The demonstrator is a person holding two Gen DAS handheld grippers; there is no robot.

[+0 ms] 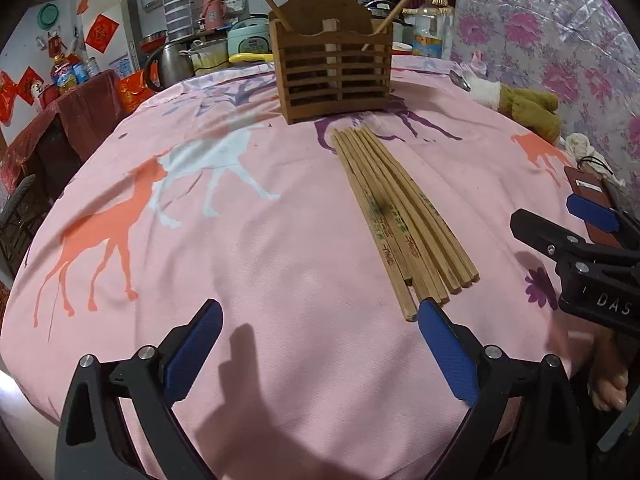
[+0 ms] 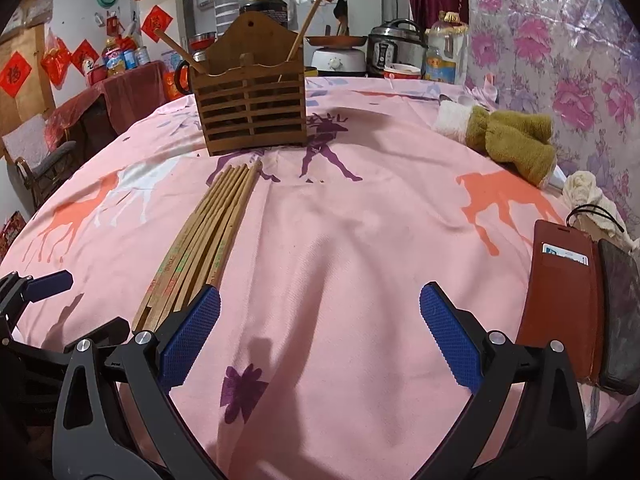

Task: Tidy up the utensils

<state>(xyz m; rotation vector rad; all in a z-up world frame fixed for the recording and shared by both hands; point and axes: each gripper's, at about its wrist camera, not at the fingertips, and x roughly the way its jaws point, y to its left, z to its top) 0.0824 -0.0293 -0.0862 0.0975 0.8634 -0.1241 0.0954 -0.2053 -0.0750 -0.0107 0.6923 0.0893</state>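
Observation:
Several wooden chopsticks lie in a bundle on the pink cloth, pointing at a slatted wooden holder further back. Two chopsticks stand in that holder. My left gripper is open, its jaws wide over bare cloth, and its right fingertip is just beside the bundle's near ends. In the right wrist view the same chopsticks run from the holder down to the left fingertip of my right gripper, which is open with nothing between its fingers.
A red-brown wallet and a dark phone lie at the right edge of the table. An olive and white towel lies at the back right. Pots, bottles and a rice cooker crowd behind the table.

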